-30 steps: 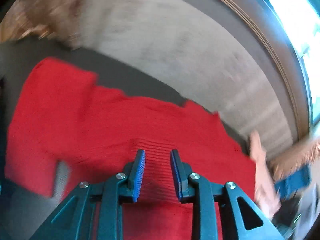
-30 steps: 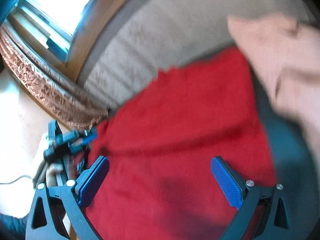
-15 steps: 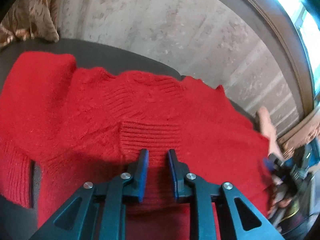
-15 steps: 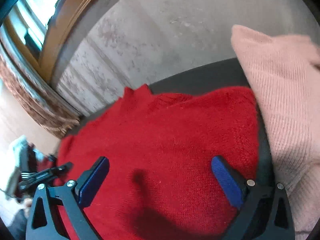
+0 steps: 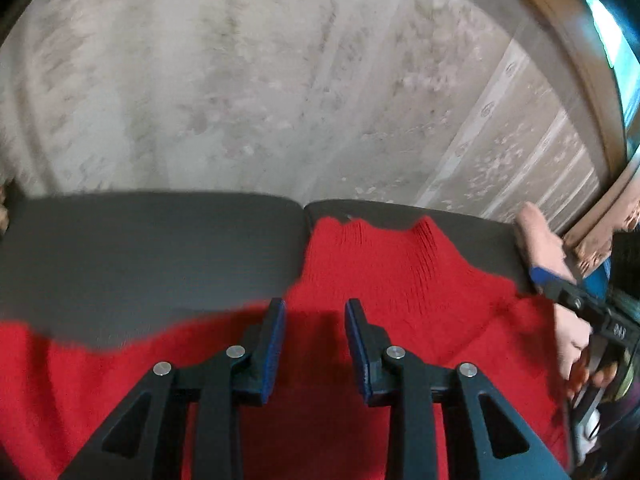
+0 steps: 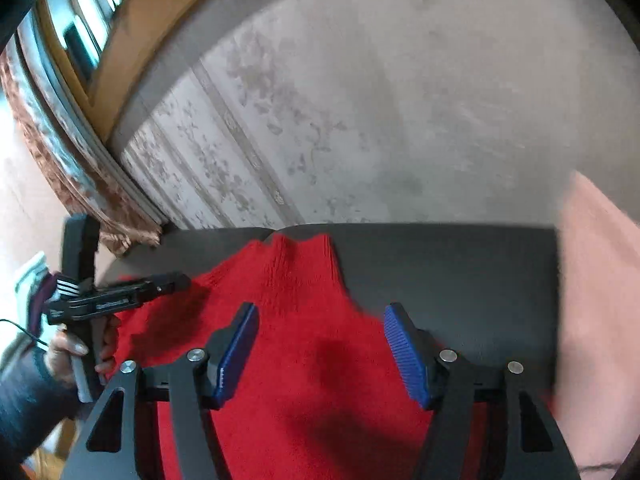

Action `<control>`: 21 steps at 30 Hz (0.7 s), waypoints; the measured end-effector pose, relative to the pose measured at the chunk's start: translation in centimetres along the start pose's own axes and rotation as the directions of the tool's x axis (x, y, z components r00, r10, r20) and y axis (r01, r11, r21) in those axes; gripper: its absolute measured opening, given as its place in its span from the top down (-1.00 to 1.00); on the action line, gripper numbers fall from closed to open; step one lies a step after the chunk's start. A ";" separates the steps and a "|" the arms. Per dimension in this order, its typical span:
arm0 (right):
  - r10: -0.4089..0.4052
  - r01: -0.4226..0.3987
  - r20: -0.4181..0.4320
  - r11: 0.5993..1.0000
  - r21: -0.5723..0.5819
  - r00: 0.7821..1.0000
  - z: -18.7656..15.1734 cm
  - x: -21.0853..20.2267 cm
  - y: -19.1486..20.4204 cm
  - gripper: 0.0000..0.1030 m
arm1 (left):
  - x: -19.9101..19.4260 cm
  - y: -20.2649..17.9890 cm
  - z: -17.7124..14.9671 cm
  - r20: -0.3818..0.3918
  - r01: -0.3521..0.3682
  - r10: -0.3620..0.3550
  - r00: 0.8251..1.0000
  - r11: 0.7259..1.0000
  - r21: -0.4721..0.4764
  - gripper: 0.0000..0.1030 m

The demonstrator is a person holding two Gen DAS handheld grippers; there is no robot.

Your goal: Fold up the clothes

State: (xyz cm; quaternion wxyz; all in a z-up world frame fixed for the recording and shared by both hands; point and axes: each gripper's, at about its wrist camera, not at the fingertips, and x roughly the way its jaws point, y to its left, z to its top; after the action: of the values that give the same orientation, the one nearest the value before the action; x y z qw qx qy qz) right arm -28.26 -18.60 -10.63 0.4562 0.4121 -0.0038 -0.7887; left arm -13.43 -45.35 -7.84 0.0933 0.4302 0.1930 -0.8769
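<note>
A red knit sweater (image 5: 400, 280) lies flat on a dark grey surface (image 5: 140, 248), its ribbed end toward the wall. My left gripper (image 5: 316, 308) hovers over the sweater's near part. Its jaws are opening, and only the flat knit shows through the gap. The right wrist view shows the same sweater (image 6: 288, 280) under my right gripper (image 6: 320, 312). Its jaws are closing but still wide apart, with no cloth pinched. Each gripper appears in the other's view: the right gripper (image 5: 560, 288) at the sweater's right edge and the left gripper (image 6: 172, 282) at its left, each held by a hand.
A pink knit garment (image 6: 592, 300) lies on the grey surface (image 6: 440, 264) to the right of the sweater, and it shows again as the pink garment (image 5: 536, 232). A patterned wall (image 5: 280, 80) rises just behind the surface. A brown curtain (image 6: 60, 160) and window frame stand at the left.
Both grippers swept across the sweater toward the wall, so more bare grey surface and wall now show. The right jaws narrowed from fully wide. The left jaws spread slightly.
</note>
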 end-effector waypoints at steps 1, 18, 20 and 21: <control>0.005 -0.005 -0.030 1.000 0.001 1.000 0.8 1.8 -0.1 -0.30 | 0.6 0.1 0.6 -0.012 0.016 -0.016 1.000 1.000 -0.004 0.41; 0.100 -0.103 -0.207 0.995 -0.003 0.973 4.7 10.8 0.6 0.86 | 4.2 1.8 3.0 -0.072 0.176 -0.185 0.980 0.978 -0.110 0.88; 0.117 -0.121 -0.166 0.993 -0.015 0.979 4.6 9.3 1.2 0.86 | 2.1 2.0 2.7 -0.012 0.218 -0.220 0.975 0.969 -0.119 0.88; 0.130 -0.134 -0.147 0.991 -0.016 0.981 4.4 8.3 1.4 0.86 | 1.3 2.1 2.5 0.007 0.235 -0.236 0.972 0.964 -0.121 0.88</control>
State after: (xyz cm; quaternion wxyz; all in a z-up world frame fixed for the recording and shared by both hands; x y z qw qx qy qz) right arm -32.11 -27.01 -12.54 0.5117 0.4614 0.0122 -0.7246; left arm -15.40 -48.29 -8.01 0.0136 0.4012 0.2960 -0.8667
